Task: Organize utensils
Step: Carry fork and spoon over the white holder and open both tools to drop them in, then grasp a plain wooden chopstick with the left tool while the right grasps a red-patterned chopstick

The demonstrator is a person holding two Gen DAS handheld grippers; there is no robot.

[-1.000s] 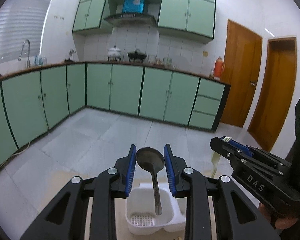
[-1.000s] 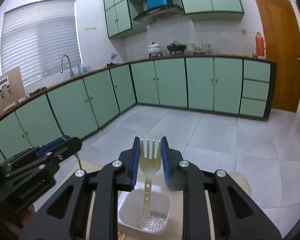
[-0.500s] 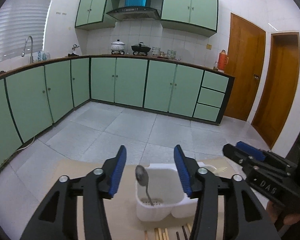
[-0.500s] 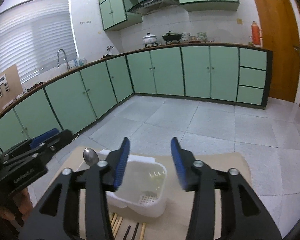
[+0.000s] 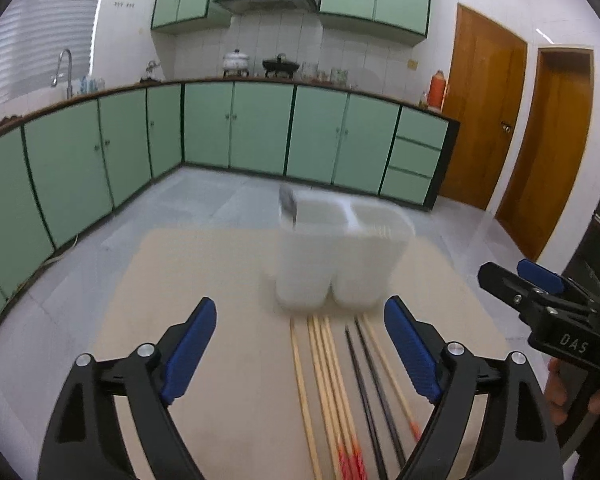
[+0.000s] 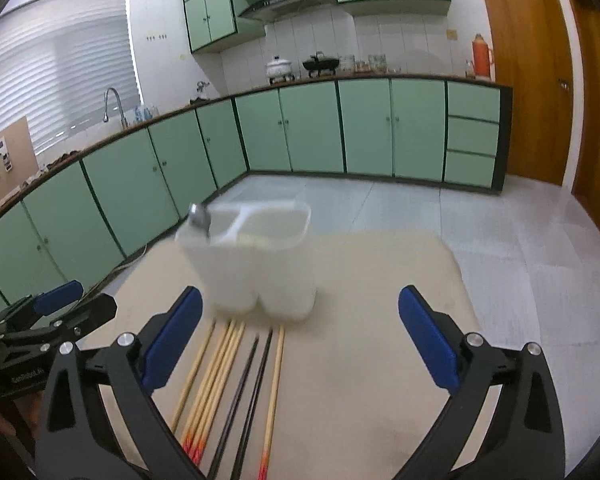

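White plastic made up the two-part holder (image 5: 342,254) standing at the far middle of the beige tabletop (image 5: 204,280). A metal spoon (image 5: 288,205) leaned in its left part; pale fork tips (image 6: 256,241) showed blurred in the right. Wooden and black chopsticks (image 5: 332,380) lay just near of it. Both the left tongs (image 5: 300,354) and right tongs (image 6: 300,338) were spread wide, holding nothing.

Empty tongs (image 5: 300,354) above chopsticks (image 5: 332,384)
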